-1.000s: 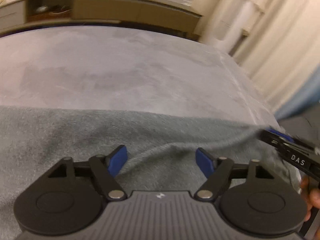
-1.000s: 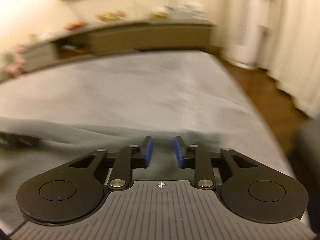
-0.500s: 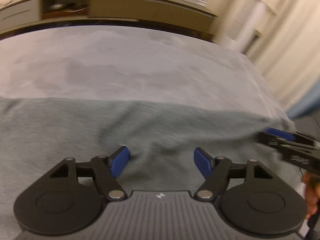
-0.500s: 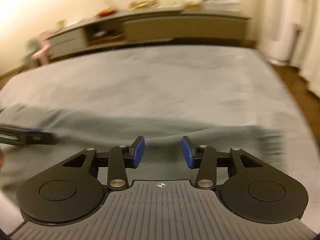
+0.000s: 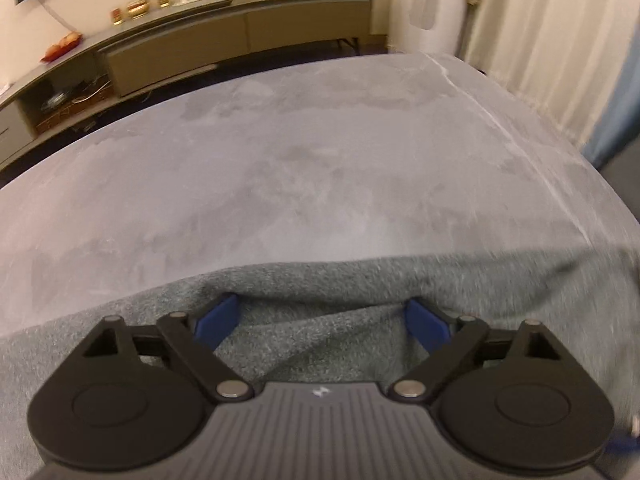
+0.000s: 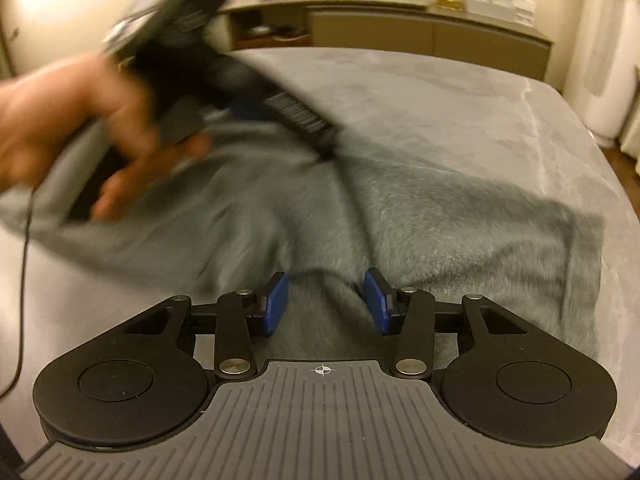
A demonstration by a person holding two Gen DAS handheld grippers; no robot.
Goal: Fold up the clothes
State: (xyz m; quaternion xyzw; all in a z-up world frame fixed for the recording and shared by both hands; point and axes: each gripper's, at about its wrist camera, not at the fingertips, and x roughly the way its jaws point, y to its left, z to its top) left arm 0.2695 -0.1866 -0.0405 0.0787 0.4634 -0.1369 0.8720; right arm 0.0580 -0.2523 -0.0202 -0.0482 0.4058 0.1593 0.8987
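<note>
Left wrist view: left gripper (image 5: 322, 322) jaws wide and opening, a fold of grey garment (image 5: 320, 344) between them, unpinched, on the bed (image 5: 320, 160); right wrist view: right gripper (image 6: 327, 304) half-open, widening, garment (image 6: 460, 232) beneath, ungripped; a hand (image 6: 72, 128) blurred ahead-left.

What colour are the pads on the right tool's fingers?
Blue pads, on black linkages; clearest in the right wrist view.

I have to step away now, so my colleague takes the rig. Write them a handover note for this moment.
Left gripper: jaws opening, a ridge of the fuzzy grey knitted garment between them, pads not pressing.
Right gripper: jaws opening over the same cloth, nothing gripped.
The garment lies rumpled on the grey velvety bed cover.
Done: no neat fold visible.
Left: flatten it and fold.
</note>
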